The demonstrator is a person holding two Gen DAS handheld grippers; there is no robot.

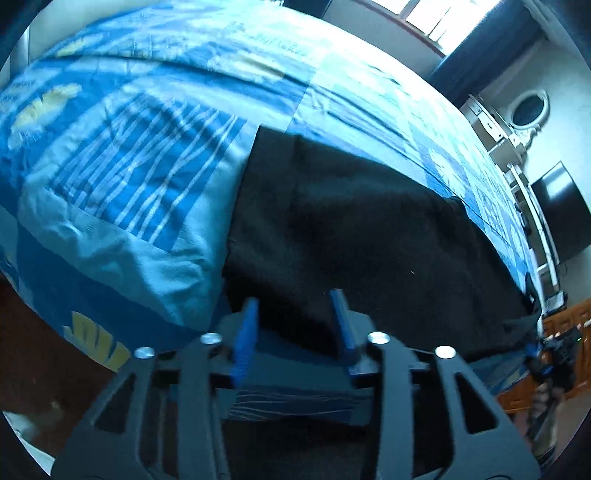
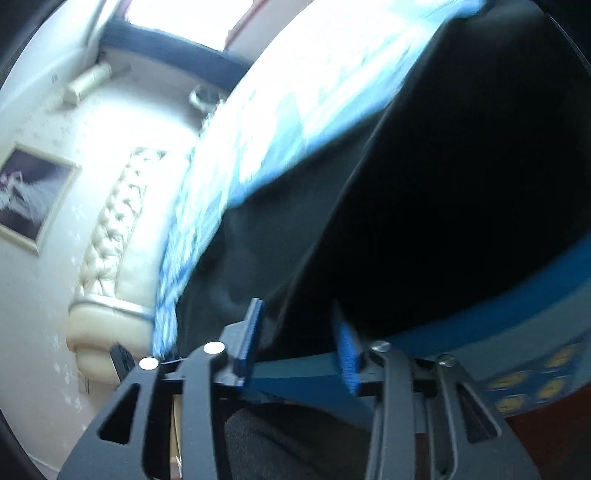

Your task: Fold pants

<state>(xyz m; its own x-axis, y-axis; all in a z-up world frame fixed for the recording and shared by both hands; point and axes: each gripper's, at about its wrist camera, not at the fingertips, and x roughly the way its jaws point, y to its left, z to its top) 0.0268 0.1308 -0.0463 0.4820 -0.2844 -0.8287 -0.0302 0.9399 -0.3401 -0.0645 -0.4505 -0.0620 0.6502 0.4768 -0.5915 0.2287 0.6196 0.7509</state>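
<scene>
- Left wrist view: black pants (image 1: 354, 229) lie spread flat on a bed with a blue patterned bedspread (image 1: 147, 155). The dark cloth fills the middle of the picture and runs off toward 4 o'clock, along the near side of the bed.
- The left gripper (image 1: 298, 325) sits at 6 o'clock. Its two blue pads (image 1: 246, 339) stand apart, over the near edge of the pants. Nothing is pinched between them; whether the tips brush the cloth cannot be told.
- A pale blue fold of bedspread bulges at 8 o'clock, just beside the pants' left edge.
- At 4 o'clock, small and blurred, the right gripper (image 1: 543, 363) shows at the far end of the pants.
- A window (image 1: 432, 18) glows at 1 o'clock. A white dresser with an oval mirror (image 1: 530, 109) stands at 2 o'clock, with a dark screen (image 1: 561, 210) at 3 o'clock.
- Right wrist view, blurred: the pants (image 2: 443, 177) fill the picture from the centre out to 3 o'clock, lying on the bedspread (image 2: 295, 110), which runs from 1 o'clock to 8 o'clock.
- The right gripper (image 2: 301, 336) sits at 6 o'clock, blue pads (image 2: 347, 350) apart, with the pants' near edge in the gap but not clamped.
- A cream tufted headboard (image 2: 110, 251) stands at 8 o'clock and a framed picture (image 2: 29, 192) hangs at 9 o'clock.
</scene>
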